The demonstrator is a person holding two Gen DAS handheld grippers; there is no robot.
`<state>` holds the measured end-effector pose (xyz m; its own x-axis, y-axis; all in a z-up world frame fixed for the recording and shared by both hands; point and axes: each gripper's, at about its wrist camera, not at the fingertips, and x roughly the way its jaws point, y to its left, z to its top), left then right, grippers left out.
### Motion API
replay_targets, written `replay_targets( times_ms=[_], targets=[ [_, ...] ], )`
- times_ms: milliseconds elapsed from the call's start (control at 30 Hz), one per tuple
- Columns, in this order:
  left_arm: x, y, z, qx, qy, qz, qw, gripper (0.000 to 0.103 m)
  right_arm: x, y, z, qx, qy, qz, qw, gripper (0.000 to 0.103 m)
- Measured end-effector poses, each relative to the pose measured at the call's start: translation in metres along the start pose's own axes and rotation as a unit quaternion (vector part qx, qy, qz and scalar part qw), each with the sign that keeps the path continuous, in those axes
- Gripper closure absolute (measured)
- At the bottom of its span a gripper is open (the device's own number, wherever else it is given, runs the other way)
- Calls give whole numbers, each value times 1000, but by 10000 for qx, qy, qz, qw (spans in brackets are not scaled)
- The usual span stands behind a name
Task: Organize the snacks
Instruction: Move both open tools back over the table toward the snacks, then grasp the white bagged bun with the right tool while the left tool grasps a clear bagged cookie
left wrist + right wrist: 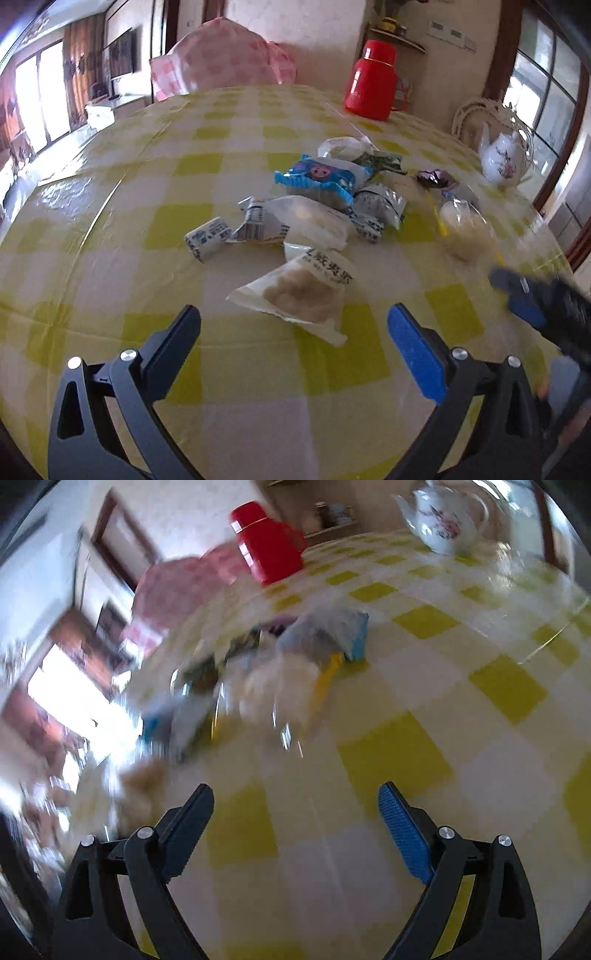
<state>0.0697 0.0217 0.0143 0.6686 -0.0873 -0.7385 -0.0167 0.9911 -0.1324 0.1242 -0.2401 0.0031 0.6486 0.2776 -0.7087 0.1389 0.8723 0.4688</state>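
Yellow-checked tablecloth, window beyond.

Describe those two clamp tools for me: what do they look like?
Both look alike. The left gripper and the right gripper each have black, angular arms with triangular cut-outs and round silver bolt heads. Each pair of jaws ends in flat ribbed pads, one bright blue, the other dark. No cables show.

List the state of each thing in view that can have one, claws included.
left claw: open, empty, above the tablecloth
right claw: open, empty
white snack packet: sealed, lying flat, nearest the left claw
blue pig packet: sealed, on top of the pile
red thermos: upright, cap on
teapot: upright, lid on
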Motion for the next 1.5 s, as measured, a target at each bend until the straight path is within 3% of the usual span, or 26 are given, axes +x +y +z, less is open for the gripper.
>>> replay_targets(
  times_ms=[133,267,367,467,533,567,600,667,867,967,1133,1233,1333,1400,1500],
  targets=[
    [-3,3,-1,-144,-22,-55,9999,2,23,8,22,722,-96,154,9972,15],
    [-3,5,-2,-220,6,-139,9997,2,40,26,37,782,-203,-387,9960,14],
    [-1,9,-3,-301,45,-221,9993,2,53,42,46,489,-162,-997,9937,14],
    [-1,14,-3,-432,68,-336,9985,2,70,61,45,-300,140,-1656,9856,14],
    [-1,17,-4,-515,76,-382,9979,2,75,68,39,-880,224,-1816,9792,13],
    [-1,17,-4,-532,86,-401,9977,2,70,65,36,-972,110,-1845,9779,22],
    [-1,17,-4,-541,88,-426,9976,2,65,59,35,-981,28,-1734,9799,36],
    [-4,18,-6,-552,52,-496,9972,2,47,39,31,-902,7,-1230,9883,43],
    [-5,18,-8,-533,149,-594,9967,2,-17,5,-14,-1378,80,-619,9885,44],
    [-5,19,-10,-606,257,-690,9954,2,-44,-1,-39,-1829,53,-730,9804,44],
    [-9,23,-12,-989,272,-781,9917,2,-55,-4,-51,-1913,53,-688,9791,44],
    [-9,19,-12,-1334,254,-514,9894,2,-52,-5,-51,-1862,150,-648,9803,44],
    [-4,10,-6,-1642,298,54,9860,2,-52,-4,-52,-1884,144,-644,9799,43],
    [-1,8,-2,-2026,288,331,9783,2,-51,-4,-52,-1879,156,-647,9799,43],
    [7,6,8,-2686,192,791,9598,2,-51,-6,-51,-1816,164,-641,9811,43]
  ],
)
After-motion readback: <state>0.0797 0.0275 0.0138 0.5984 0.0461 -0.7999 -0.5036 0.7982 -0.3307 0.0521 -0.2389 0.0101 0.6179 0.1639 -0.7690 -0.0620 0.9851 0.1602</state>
